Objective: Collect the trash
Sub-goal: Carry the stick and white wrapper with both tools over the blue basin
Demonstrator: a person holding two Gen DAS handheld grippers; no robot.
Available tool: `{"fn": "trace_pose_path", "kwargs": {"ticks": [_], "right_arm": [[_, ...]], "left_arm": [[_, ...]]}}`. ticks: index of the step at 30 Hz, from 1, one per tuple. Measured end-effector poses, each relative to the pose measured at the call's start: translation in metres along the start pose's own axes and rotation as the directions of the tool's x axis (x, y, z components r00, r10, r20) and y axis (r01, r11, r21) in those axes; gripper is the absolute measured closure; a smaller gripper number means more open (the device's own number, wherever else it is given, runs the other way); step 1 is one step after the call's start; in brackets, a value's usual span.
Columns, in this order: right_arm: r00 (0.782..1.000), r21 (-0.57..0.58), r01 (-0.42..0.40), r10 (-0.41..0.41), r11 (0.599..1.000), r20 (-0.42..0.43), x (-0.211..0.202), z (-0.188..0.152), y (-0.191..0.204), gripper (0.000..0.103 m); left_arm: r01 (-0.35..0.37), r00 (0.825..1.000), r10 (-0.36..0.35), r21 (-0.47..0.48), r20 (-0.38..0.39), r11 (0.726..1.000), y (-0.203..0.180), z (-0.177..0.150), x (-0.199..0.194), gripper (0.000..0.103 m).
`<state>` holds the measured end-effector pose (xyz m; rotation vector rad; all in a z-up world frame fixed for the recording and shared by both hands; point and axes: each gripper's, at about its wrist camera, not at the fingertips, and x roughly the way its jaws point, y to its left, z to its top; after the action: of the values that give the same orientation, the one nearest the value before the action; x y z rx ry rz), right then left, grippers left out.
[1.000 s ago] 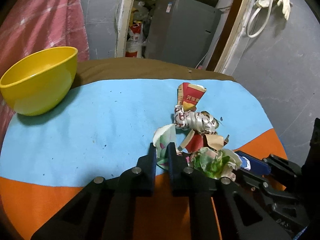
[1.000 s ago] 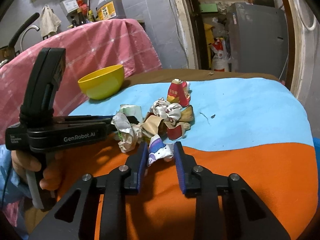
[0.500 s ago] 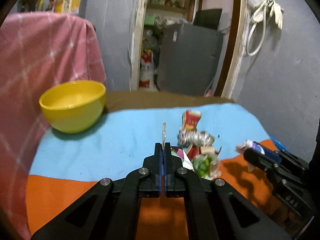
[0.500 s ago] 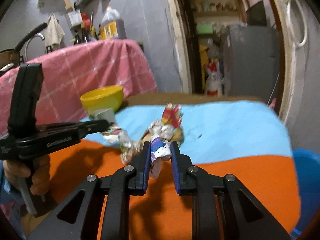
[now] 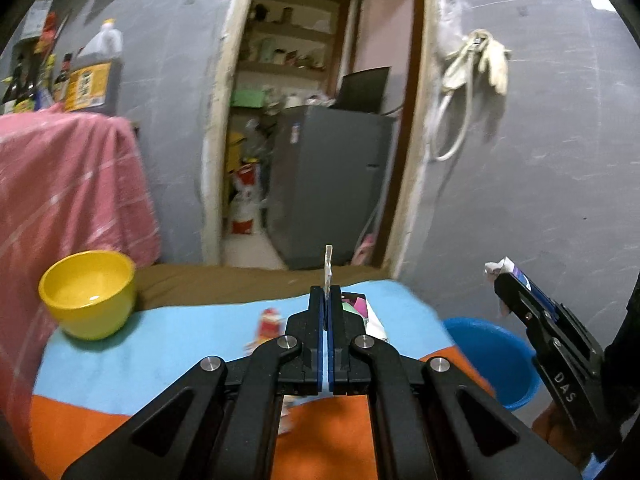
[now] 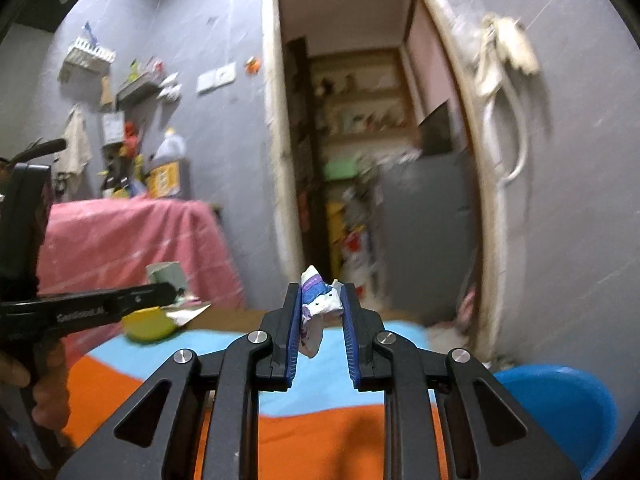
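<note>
Black fingers of the left gripper [image 5: 328, 300] are pressed together on a flat piece of wrapper [image 5: 329, 268], seen edge-on as a thin strip that sticks up past the fingertips. This gripper is raised above the bench [image 5: 168, 348], which is covered by a cloth that is orange along the near edge and light blue farther back. Below it, blurred on the blue part, lie a small red carton scrap [image 5: 269, 322] and some other scraps that cannot be made out. In the right wrist view the same wrapper [image 6: 168, 274] shows as a pale greenish sheet at the tip of the left gripper [image 6: 176, 292].

The right gripper [image 6: 320, 308] is narrowed onto a crumpled white and purple paper wad [image 6: 318, 304], which sits between its blue pads and hangs a little below them. It too is held up, over the right side of the bench. In the left wrist view the right gripper [image 5: 506, 280] stands out to the right, above a blue bucket [image 5: 492, 360] that stands on the floor just beside the bench's right edge.

Toward the far left corner of the bench rests a yellow bowl [image 5: 88, 294], well apart from both grippers. Behind it hangs a pink checked cloth [image 5: 68, 184], and beyond the far edge a doorway opens onto a grey refrigerator [image 5: 324, 184].
</note>
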<state>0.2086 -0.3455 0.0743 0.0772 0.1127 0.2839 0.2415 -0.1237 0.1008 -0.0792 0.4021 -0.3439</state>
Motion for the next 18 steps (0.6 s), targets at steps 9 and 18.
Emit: {"fn": "trace_pose_path", "kwargs": {"ticks": [9,18], "right_arm": [[0.980,0.091,0.169,-0.177,0.981,0.086,-0.024,0.011,-0.052,0.085],[0.930,0.259,0.353,-0.367,0.899,0.004,-0.036,0.000,-0.119,0.085]], "left_arm": [[0.121,0.992,-0.122,0.080,0.012,0.989,-0.066,0.017,0.028,0.103],[0.237,0.971,-0.229,0.125,-0.074,0.963,-0.131,0.014,0.074,0.103]]}}
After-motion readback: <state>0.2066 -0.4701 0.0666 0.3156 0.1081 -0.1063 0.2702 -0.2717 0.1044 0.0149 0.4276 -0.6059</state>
